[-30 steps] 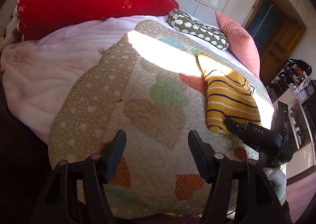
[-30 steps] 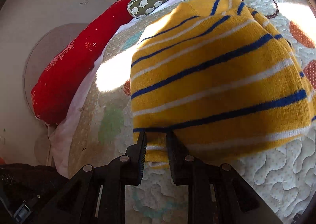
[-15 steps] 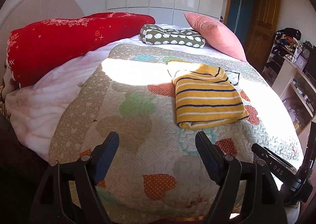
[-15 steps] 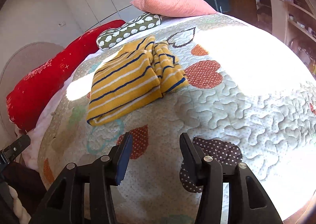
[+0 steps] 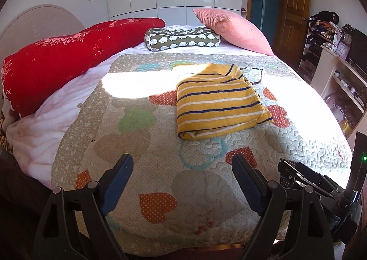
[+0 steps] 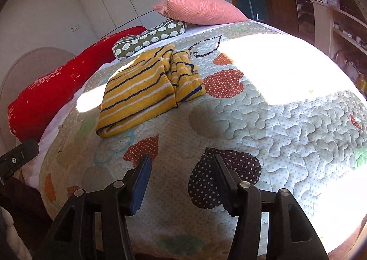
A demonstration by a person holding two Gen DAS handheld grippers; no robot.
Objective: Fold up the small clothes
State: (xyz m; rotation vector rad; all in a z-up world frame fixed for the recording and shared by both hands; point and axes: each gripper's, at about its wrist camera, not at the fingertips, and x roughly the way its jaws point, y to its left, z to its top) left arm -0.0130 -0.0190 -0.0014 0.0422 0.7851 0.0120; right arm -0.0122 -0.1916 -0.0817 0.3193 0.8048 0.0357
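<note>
The left hand-held gripper [image 5: 181,176] is hovering over the near edge of the bed with its jaws spread wide and nothing between them, and the right hand-held gripper [image 6: 181,168] is hanging beside it, likewise gaping and empty; its black body is showing at the lower right of the left wrist view. Both are sitting well apart from the yellow striped garment [image 5: 218,105], which is lying folded into a compact rectangle on the patchwork quilt [image 5: 201,182], towards the middle of the bed and partly in a band of sunlight. In the right wrist view the garment [image 6: 140,92] is showing a neat folded body with a bunched part, perhaps a sleeve or a tucked end, bulging out along its right side. It is looking like a soft, light knit: limp, likely to sag and slide open when lifted by one point, and not fragile. Judging by this, the fold is looking nearly or fully done, and any tidying is calling for a pinch through all layers at the thick folded edge nearest the grippers, or at the loose bunched flap, rather than at a single top layer. Beyond the garment a spotted green bolster [image 5: 183,38], a pink pillow [image 5: 231,27] and a red blanket [image 5: 68,53] are lying near the head of the bed.
</note>
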